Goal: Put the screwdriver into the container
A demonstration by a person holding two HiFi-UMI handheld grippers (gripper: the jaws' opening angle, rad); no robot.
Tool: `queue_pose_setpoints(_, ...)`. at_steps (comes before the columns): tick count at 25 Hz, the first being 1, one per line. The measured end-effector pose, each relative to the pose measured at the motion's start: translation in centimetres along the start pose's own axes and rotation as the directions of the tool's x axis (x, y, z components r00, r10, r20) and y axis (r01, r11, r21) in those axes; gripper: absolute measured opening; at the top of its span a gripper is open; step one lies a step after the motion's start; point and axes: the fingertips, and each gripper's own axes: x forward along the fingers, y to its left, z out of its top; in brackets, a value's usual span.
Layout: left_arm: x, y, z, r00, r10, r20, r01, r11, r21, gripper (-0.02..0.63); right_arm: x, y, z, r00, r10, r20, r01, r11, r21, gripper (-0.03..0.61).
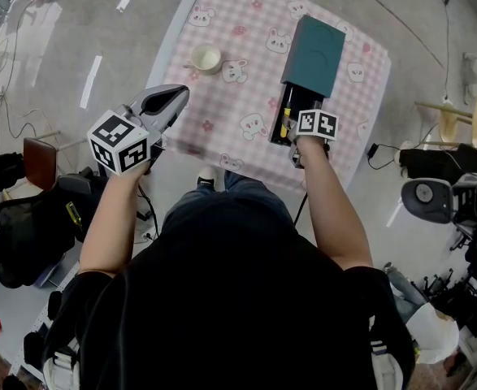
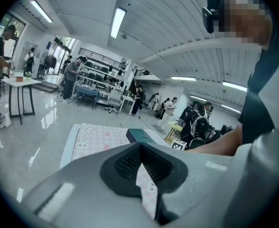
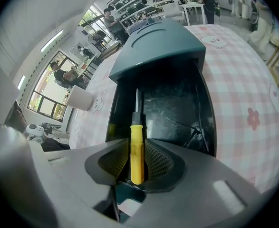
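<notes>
A yellow-handled screwdriver [image 3: 136, 151] sits between the jaws of my right gripper [image 3: 136, 167], which is shut on its handle. Its metal shaft points into the black drawer [image 3: 172, 113] pulled out of the teal container [image 3: 163, 44]. In the head view the right gripper [image 1: 289, 133] is at the drawer's near end, with the screwdriver [image 1: 285, 124] over the drawer and the teal container [image 1: 313, 51] behind. My left gripper [image 1: 166, 102] hovers by the table's left near edge. The left gripper [image 2: 140, 163] is shut with nothing in it.
The pink checked tablecloth with rabbit prints [image 1: 246, 96] covers the small table. A pale cup [image 1: 206, 58] stands at the left of the container. A black bag and chair [image 1: 27, 226] lie on the floor at my left, and equipment [image 1: 441, 197] at my right.
</notes>
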Motion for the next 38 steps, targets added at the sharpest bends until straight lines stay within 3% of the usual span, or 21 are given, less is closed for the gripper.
queue_pose_setpoints(20, -2.1, -0.5, 1.6, 0.999, 0.005, 0.040, -0.007, 1.000, 0.029, 0.002, -2.7, 0.8, 0.9, 0.998, 0.003, 0.064, -0.002, 1.000, -0.010, 0.139)
queue_pose_setpoints(38, -3.5, -3.1, 3.3, 0.997, -0.044, 0.058, 0.038, 0.994, 0.106, 0.002, -7.4, 1.3, 0.2, 0.986, 0.011, 0.169, -0.012, 1.000, 0.003, 0.138)
